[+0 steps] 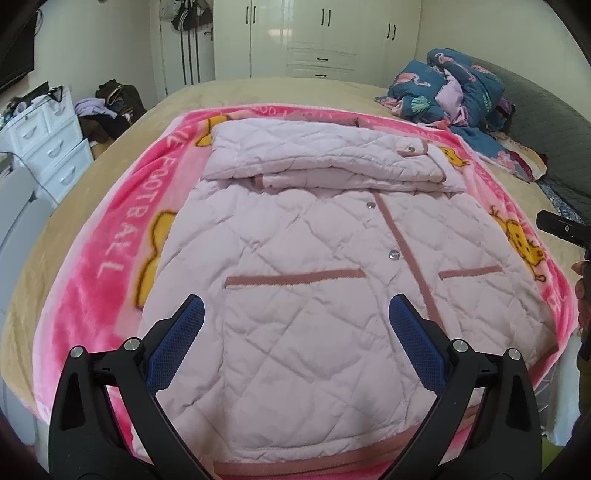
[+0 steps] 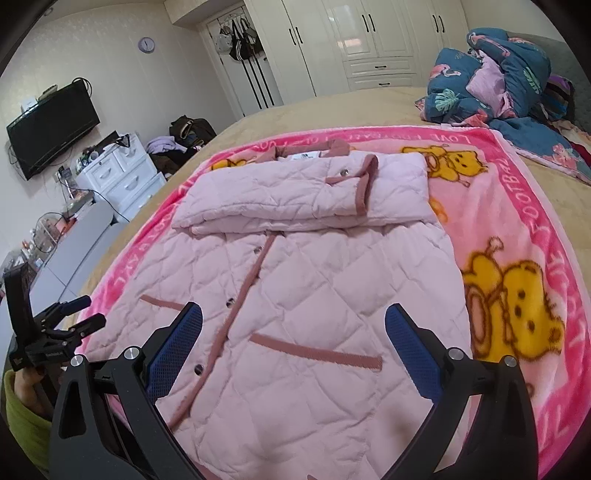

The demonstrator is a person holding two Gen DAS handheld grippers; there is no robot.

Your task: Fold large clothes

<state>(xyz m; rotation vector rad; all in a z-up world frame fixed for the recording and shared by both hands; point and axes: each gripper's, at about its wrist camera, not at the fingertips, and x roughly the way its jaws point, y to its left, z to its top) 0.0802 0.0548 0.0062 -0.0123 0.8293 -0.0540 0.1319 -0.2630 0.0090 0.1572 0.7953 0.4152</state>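
Observation:
A pale pink quilted jacket (image 1: 295, 258) (image 2: 295, 295) with dusty-rose trim lies flat, front up, on a bright pink cartoon blanket (image 1: 110, 236) (image 2: 517, 229). Both sleeves (image 1: 325, 155) (image 2: 303, 195) are folded across its upper part. My left gripper (image 1: 297, 314) hovers open above the left half of the hem, nothing between its blue pads. My right gripper (image 2: 293, 321) is open over the right half of the hem. In the right wrist view the left gripper (image 2: 79, 314) shows at the far left, held by a hand in a green sleeve.
The blanket covers a tan bed (image 1: 258, 88) (image 2: 332, 107). A crumpled blue floral quilt (image 1: 454, 88) (image 2: 498, 85) sits at the far right. White drawers (image 1: 48, 140) (image 2: 122, 173), a clothes pile (image 1: 110, 110) and a wall television (image 2: 51, 125) stand left; white wardrobes (image 1: 325, 33) line the back.

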